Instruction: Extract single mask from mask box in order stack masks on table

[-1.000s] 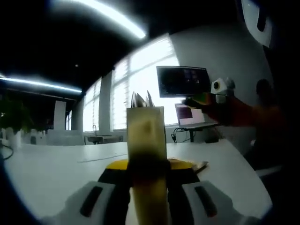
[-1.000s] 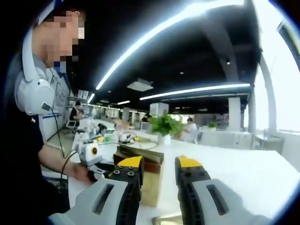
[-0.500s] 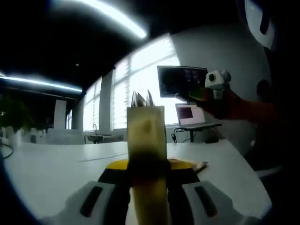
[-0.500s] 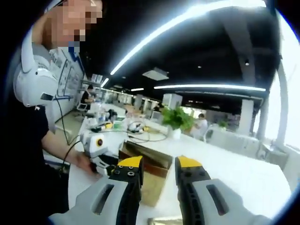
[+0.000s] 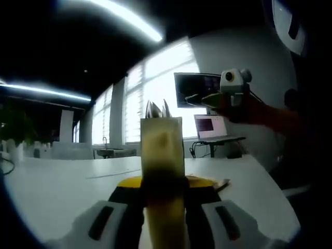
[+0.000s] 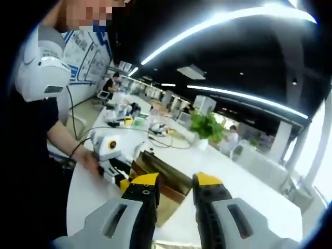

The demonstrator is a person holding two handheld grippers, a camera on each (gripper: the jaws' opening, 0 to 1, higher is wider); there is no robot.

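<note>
In the left gripper view, my left gripper (image 5: 162, 184) is shut on the tan mask box (image 5: 162, 150), which stands upright between the yellow-tipped jaws. White mask edges (image 5: 156, 109) poke out of its top. My right gripper (image 5: 224, 96) hovers in the air at the upper right, above the table. In the right gripper view, my right gripper (image 6: 174, 181) is open with nothing between its jaws. Beyond them lies the brown mask box (image 6: 165, 177), its open top showing, with my left gripper (image 6: 115, 168) clamped on its left end.
A long white table (image 5: 57, 184) carries everything. A flat brownish piece (image 5: 217, 182) lies on it behind the box. A monitor (image 5: 196, 89) and a laptop (image 5: 210, 127) stand at the far right. A person's arm (image 6: 62, 140), cables (image 6: 155, 136) and a potted plant (image 6: 206, 127) are in the right gripper view.
My right gripper has risen and drifted toward the box top, so its view looks down on the table from higher. The left gripper and the box have stayed still.
</note>
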